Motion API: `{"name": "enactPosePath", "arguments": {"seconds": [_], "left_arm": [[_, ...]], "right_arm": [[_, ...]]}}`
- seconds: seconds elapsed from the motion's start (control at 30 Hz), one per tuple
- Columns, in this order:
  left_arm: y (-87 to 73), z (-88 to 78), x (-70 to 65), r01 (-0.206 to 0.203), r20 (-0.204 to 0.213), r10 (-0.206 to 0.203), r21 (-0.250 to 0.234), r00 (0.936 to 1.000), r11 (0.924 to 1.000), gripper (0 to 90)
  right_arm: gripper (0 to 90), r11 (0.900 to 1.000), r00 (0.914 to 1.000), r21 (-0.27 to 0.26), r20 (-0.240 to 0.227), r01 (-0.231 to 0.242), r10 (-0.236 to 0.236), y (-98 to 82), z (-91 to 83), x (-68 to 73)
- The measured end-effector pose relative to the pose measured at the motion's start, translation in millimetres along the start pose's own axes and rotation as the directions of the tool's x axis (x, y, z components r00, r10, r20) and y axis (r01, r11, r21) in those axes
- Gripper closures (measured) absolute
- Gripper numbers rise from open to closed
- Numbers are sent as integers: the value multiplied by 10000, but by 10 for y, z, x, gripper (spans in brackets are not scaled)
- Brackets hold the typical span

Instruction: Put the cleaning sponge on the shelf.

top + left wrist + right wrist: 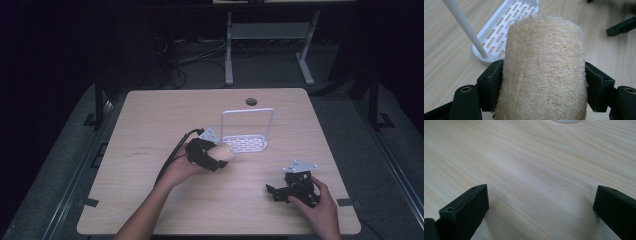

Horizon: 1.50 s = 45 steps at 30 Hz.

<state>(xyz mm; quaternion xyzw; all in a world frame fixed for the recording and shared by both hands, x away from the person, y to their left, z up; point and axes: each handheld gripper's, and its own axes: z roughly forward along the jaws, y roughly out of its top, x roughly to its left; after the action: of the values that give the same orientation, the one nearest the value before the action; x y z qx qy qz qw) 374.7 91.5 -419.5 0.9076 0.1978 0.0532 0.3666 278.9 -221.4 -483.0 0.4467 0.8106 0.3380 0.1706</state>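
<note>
A pale, fibrous loofah roll [544, 67] sits between the black jaws of my left gripper [544, 85], which press on both its sides. In the high view my left gripper [220, 159] holds the loofah [225, 154] just left of a white slotted rack [244, 144] with a tall loop handle [247, 111]. The rack's base [506, 27] and a white post [465, 27] lie just ahead of the loofah. My right gripper [272, 192] rests low on the table at the front right, jaws wide apart [540, 207] with only bare wood between them.
The light wooden table [165, 115] has a round cable hole [251, 101] near its far edge. Beyond it stand a white desk frame [270, 35] and cables on a dark floor. The other gripper's jaw tips [621, 26] show at the upper right of the left gripper view.
</note>
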Motion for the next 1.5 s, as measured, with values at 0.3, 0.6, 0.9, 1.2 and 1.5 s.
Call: {"name": "enactPosePath", "arguments": {"seconds": [0.3, 0.6, 0.9, 1.2, 1.5], "left_arm": [[113, 138, -42, -89, -63, 88, -64, 9999, 9999, 267], [214, 262, -62, 4, -55, -5, -221, 10000, 9998, 267], [322, 393, -103, -4, -143, 1, -242, 9999, 9997, 267], [440, 538, -124, 108, -160, -114, -386, 9998, 9992, 267], [543, 674, -101, 107, -465, -125, -381, 9988, 9992, 267]], "right_arm": [[0, 10000, 10000, 18, -11, -14, 14, 0, -1, 1], [0, 10000, 10000, 7, -8, 2, -2, 0, 0, 0], [0, 10000, 10000, 0, -28, -10, 10, 0, -1, 1], [0, 10000, 10000, 0, -33, -33, 33, 0, 0, 3], [0, 10000, 10000, 1, -21, -41, 41, 0, -1, 3]]}}
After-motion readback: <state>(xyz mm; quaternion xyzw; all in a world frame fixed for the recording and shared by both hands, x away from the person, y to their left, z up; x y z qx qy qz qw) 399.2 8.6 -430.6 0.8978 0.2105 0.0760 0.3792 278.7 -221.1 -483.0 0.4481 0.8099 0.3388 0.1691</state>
